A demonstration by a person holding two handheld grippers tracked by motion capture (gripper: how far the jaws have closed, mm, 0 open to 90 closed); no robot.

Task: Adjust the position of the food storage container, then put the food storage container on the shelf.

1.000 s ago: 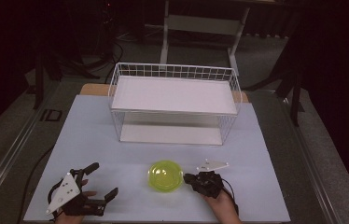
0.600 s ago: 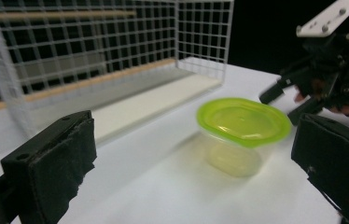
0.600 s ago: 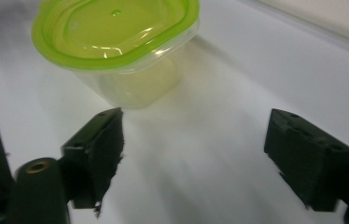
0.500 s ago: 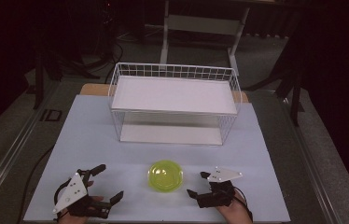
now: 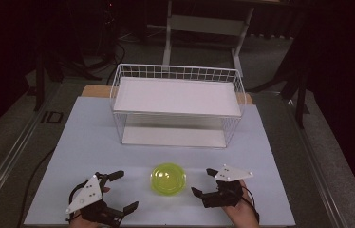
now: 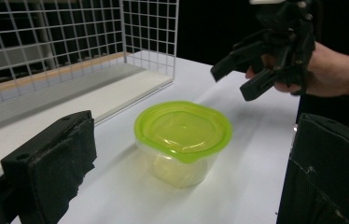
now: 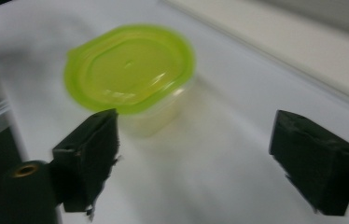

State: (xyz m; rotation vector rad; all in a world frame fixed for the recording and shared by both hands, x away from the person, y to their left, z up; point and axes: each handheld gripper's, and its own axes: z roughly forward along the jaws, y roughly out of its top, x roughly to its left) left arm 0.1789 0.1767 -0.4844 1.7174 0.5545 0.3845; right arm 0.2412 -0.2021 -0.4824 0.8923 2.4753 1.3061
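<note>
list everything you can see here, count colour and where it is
container: 1, clear tub with yellow-green lid on, near edge of the table, between the two grippers
wire rack: 1, white, two white shelves, far half of the table
table: 1, white top
stand: 1, pale, on the floor behind the table
left gripper: 1, black, jaws open, left of the container
right gripper: 1, black, jaws open, right of the container
hand: holding the right gripper

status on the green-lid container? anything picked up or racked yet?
Done: nothing visible; the lidded container sits on the table before the empty wire rack. In hand: nothing; left gripper and right gripper flank it, jaws open, not touching. Left: any grasp and move, if racking is the goal.
</note>
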